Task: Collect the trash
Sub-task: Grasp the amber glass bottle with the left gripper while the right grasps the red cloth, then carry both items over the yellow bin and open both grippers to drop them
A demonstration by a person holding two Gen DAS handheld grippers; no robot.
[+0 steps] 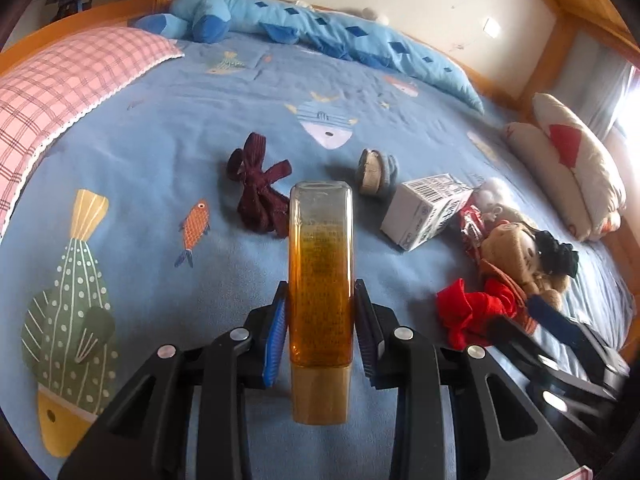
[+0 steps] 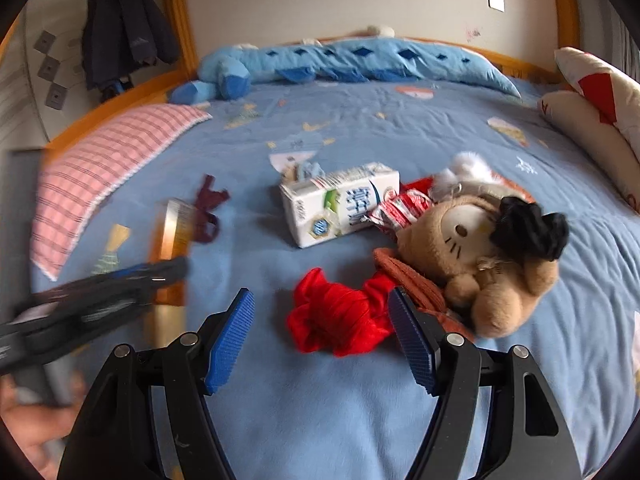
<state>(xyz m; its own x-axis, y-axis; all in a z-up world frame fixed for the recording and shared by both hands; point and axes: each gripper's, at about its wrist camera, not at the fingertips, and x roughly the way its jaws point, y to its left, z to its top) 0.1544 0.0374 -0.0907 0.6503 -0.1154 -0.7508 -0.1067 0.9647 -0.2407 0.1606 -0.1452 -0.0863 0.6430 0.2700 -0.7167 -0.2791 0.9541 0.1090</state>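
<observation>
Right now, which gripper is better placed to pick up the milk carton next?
Right. The right gripper is open and empty, facing the milk carton. The left gripper is already shut on the amber bottle.

Bedspread (image 2: 320, 408) bare – red cloth (image 2: 340, 316) ahead

The left gripper (image 1: 321, 328) points down toward the bed (image 1: 160, 152), its blue-padded fingers (image 1: 276, 340) closed against both sides of an amber bottle (image 1: 321, 280) held upright between them. The right gripper (image 2: 322, 336) also tilts down over the bed near its front edge, fingers (image 2: 232, 340) spread wide with nothing pressed between them. A hand (image 2: 28, 420) shows, blurred, at the lower left of the right wrist view.
</observation>
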